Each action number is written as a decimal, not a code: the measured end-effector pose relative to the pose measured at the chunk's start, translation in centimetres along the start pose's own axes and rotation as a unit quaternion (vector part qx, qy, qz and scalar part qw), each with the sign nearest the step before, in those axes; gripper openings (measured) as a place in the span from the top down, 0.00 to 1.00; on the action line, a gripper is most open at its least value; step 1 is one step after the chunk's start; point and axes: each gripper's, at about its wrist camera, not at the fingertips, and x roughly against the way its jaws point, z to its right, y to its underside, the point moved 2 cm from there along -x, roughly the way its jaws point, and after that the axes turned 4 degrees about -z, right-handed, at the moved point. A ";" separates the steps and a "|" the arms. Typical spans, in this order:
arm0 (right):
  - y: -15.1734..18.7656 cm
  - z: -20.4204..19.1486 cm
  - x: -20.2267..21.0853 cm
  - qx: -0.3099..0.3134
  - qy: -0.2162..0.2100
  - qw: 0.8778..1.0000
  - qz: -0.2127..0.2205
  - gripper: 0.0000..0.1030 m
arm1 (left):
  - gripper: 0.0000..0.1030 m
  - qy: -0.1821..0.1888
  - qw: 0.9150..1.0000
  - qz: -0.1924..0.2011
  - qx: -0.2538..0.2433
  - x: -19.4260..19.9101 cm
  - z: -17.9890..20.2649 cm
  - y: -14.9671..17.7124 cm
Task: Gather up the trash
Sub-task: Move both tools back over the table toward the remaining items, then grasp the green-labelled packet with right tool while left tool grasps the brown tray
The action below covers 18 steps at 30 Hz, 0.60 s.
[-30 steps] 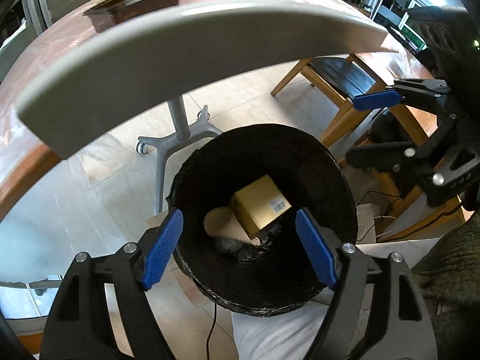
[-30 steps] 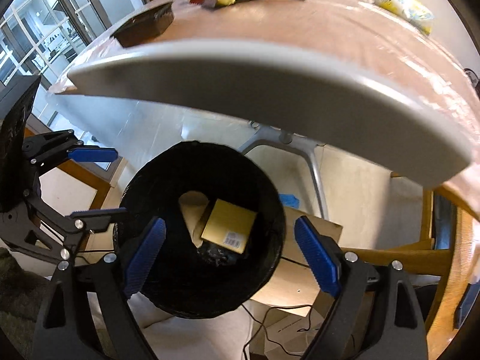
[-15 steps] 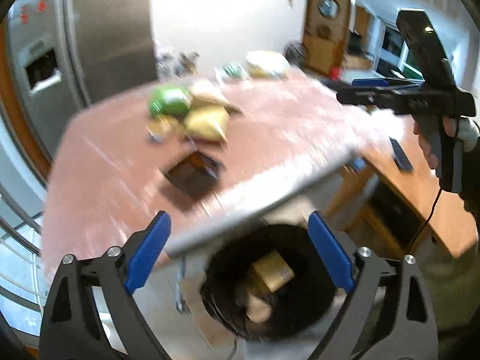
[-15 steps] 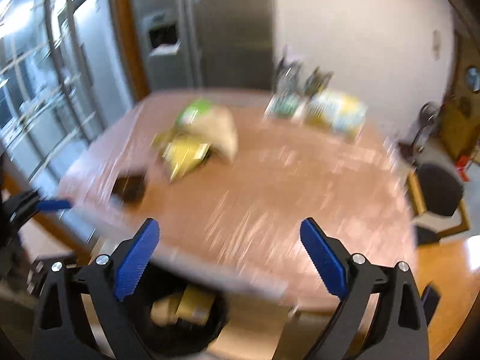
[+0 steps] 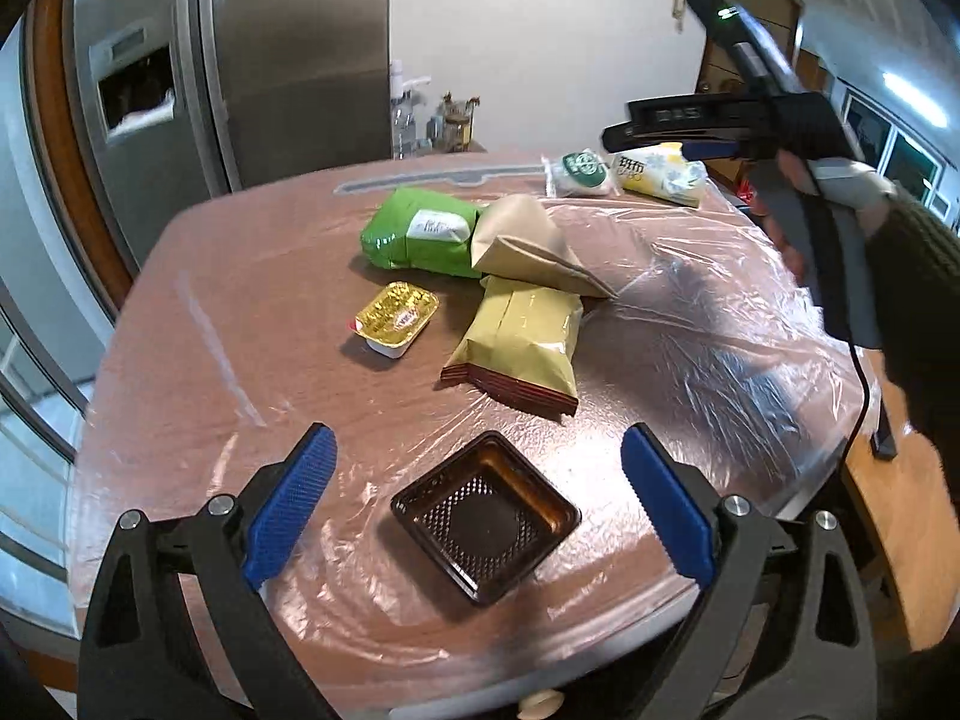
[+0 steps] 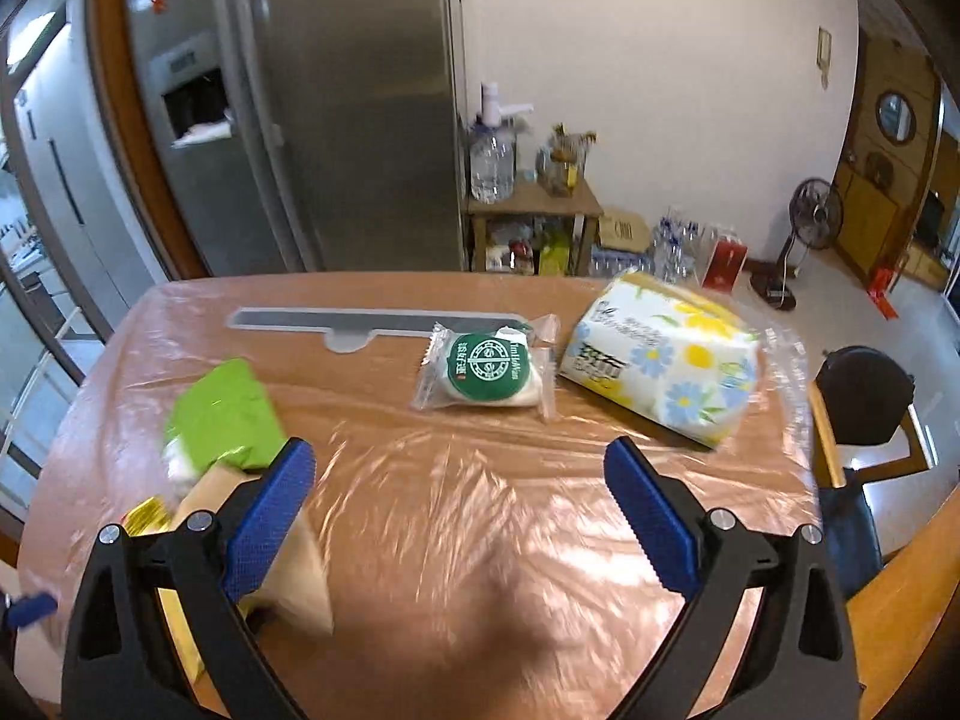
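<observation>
We hold both grippers over the table [image 5: 198,324], which is wrapped in clear film. Our left gripper [image 5: 479,504] is spread wide and grasps nothing; between its blue pads [image 5: 288,504], on the near edge of the table, sits a dark brown square tray [image 5: 486,519], open side up. Beyond it lies a gold pouch [image 5: 519,345] with brown ends, and a tan bag [image 5: 528,246] leans across the pouch's far end. A green pack [image 5: 420,237] touches the tan bag on its left. A small gold-foil tub [image 5: 396,318] sits just left of the pouch, apart from it.

Our right gripper [image 6: 459,525] is also spread wide and empty, hanging above bare film at mid-table. In the left wrist view we see it from the side at the right, held in a gloved hand [image 5: 840,198], above the far right of the table. Ahead of it, near the far edge, lie a clear-wrapped round cake [image 6: 489,369] with a green label and, just to its right, a flowered tissue pack [image 6: 660,360]. The green pack shows blurred at the right view's left, beside the left finger
</observation>
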 end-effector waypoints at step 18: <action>-3.2 0.0 -8.0 -0.044 0.008 0.998 -0.054 0.08 | 0.06 -0.007 0.999 -0.051 0.010 -2.7 0.0 1.5</action>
